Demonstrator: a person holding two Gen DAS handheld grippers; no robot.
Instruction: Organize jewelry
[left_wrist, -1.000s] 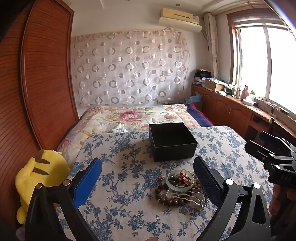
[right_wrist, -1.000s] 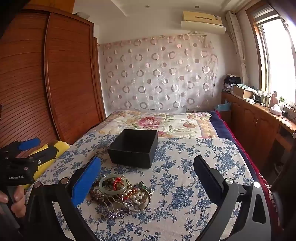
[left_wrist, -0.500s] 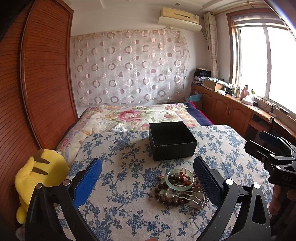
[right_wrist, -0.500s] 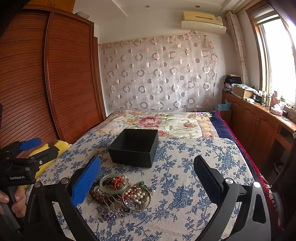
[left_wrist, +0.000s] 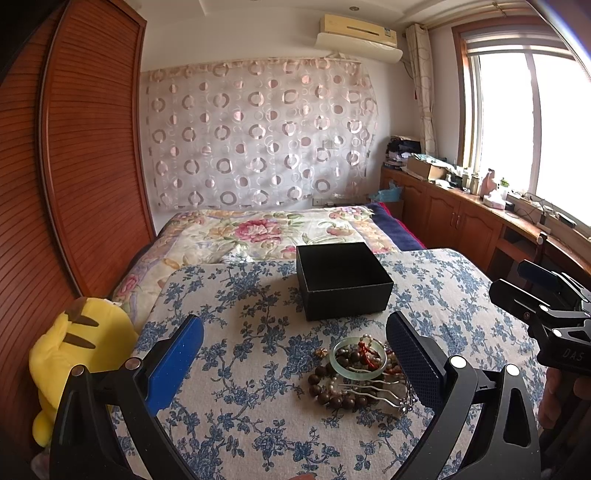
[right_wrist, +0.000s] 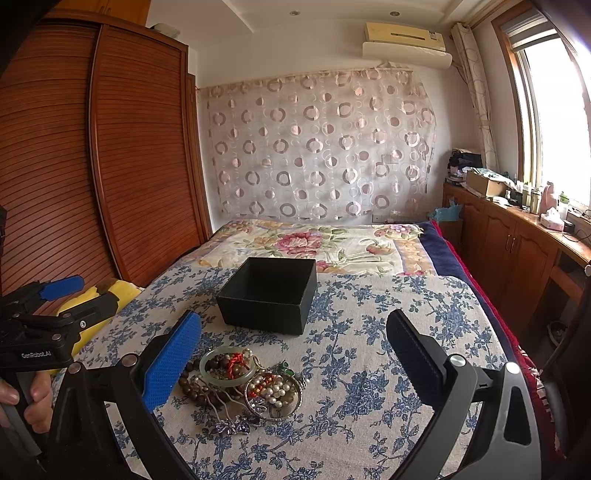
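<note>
Nearest the cameras, both grippers hang above the cloth (right_wrist: 369, 406) with jaws spread wide and nothing between them. The left gripper (left_wrist: 295, 358) has the jewelry pile (left_wrist: 364, 373) at about 1 o'clock, tucked just inside its right finger. The right gripper (right_wrist: 293, 354) has the same pile (right_wrist: 243, 384) at about 10 o'clock, just beside its left finger. Neither is touching it, and I cannot tell which is nearer; the pile lies between the two, off-centre for both.

On top of the pile sits a green bangle (right_wrist: 227, 367), lying flat, with brown beads (left_wrist: 328, 391) curled along its near-left edge in the left view and a metal hairpin (left_wrist: 373, 393) running roughly 9 to 3 there. A pearl-filled ring (right_wrist: 273, 397) lies at the bangle's 4 o'clock in the right view.

Beyond the pile, at 12 o'clock, stands the open black box (right_wrist: 269, 295), apparently empty, near but apart from the jewelry. So nothing seems sorted yet; the likely first move is a short sideways shift to centre one piece, then a carry straight ahead.
</note>
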